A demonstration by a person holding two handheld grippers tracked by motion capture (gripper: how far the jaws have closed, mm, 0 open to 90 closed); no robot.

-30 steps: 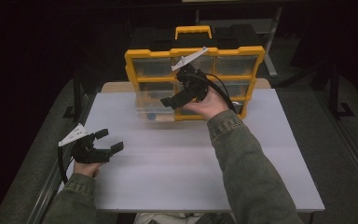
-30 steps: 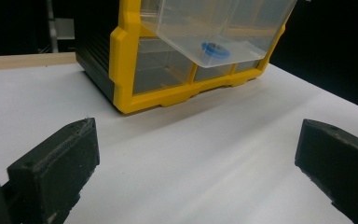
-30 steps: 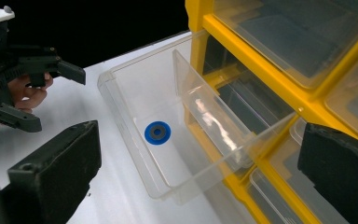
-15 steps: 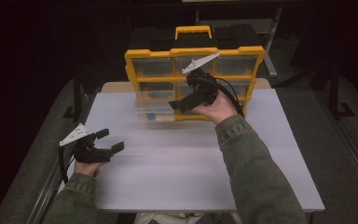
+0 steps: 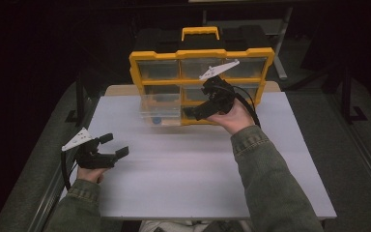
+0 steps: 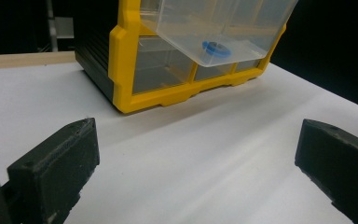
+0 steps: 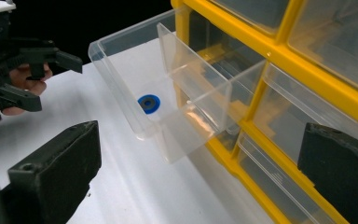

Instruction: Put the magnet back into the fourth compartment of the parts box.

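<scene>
1. Upper middle of the high view: the yellow organizer (image 5: 200,53) stands upright at the table's (image 5: 183,179) far edge, so its drawers face me.
2. Its clear drawer (image 7: 168,93) sits pulled out, with the blue ring (image 7: 149,103) lying on its floor, exposed from above.
3. My right tongs (image 5: 195,112) hover just beside the drawer, jaws wide and empty, probably ready to push it shut.
4. My left tongs (image 5: 113,147) wait at lower left, wide, holding nothing, well clear.

A white table (image 5: 174,183) carries a yellow organizer (image 5: 140,87) standing at its far edge
</scene>
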